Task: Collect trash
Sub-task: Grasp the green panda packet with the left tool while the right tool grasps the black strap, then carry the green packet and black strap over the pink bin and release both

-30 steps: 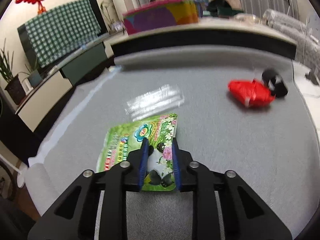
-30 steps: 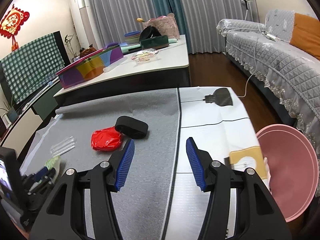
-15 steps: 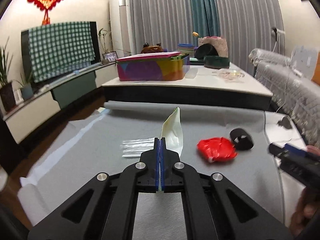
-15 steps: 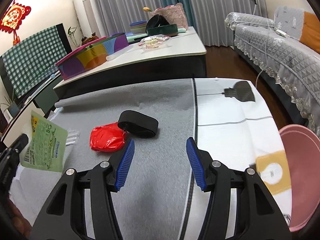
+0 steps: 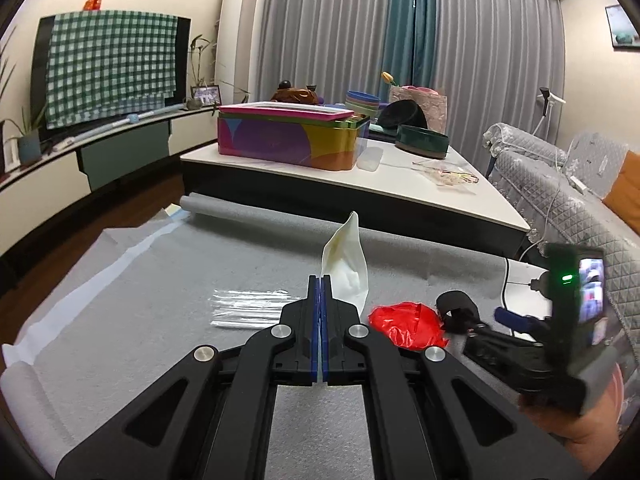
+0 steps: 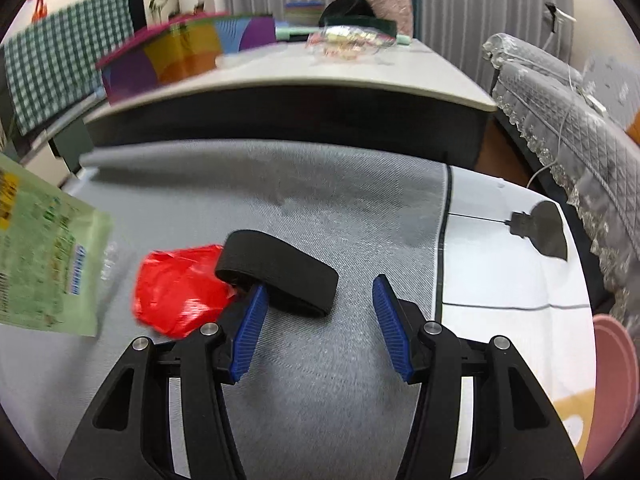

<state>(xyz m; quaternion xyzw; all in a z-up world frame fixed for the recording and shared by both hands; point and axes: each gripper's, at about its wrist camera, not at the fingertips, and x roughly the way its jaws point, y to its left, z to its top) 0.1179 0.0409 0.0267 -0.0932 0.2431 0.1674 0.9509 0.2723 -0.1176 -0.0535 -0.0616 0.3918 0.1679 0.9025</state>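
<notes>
- Grey curtains (image 5: 332, 32) with a teal panel close off the far wall of a living room, and a quilted grey sofa (image 6: 580, 92) runs along the right side.
- Low on the floor lies a grey mat (image 5: 160, 280), with a white sheet (image 6: 500, 264) touching its right edge; the trash is scattered on the mat.
- Behind the mat stands a low white-topped table (image 5: 400, 184) carrying a multicoloured box (image 5: 288, 140), a dark green round tin (image 5: 422, 142) and a stack of bowls.
- At the left wall a green checked cloth (image 5: 108, 64) hangs over a dark screen.
- A pink basin (image 6: 612, 368) shows at the right edge of the right wrist view, beyond the white sheet.
- The left gripper (image 5: 320, 292) is pressed together on a green snack bag (image 6: 44, 260), pinching it by one edge and holding it lifted off the mat; from the left wrist view only its pale inner side stands up past the fingertips.
- The right gripper (image 6: 318, 300) is spread, pointed down at the mat with nothing between its blue pads.
- A black loop band (image 6: 276, 272) lies just ahead of the right gripper's left finger, appearing to touch it.
- A crumpled red wrapper (image 6: 180, 288) lies against the band's left end, on the mat.
- A clear plastic sleeve (image 5: 248, 308) lies flat on the mat, left of the red wrapper.
</notes>
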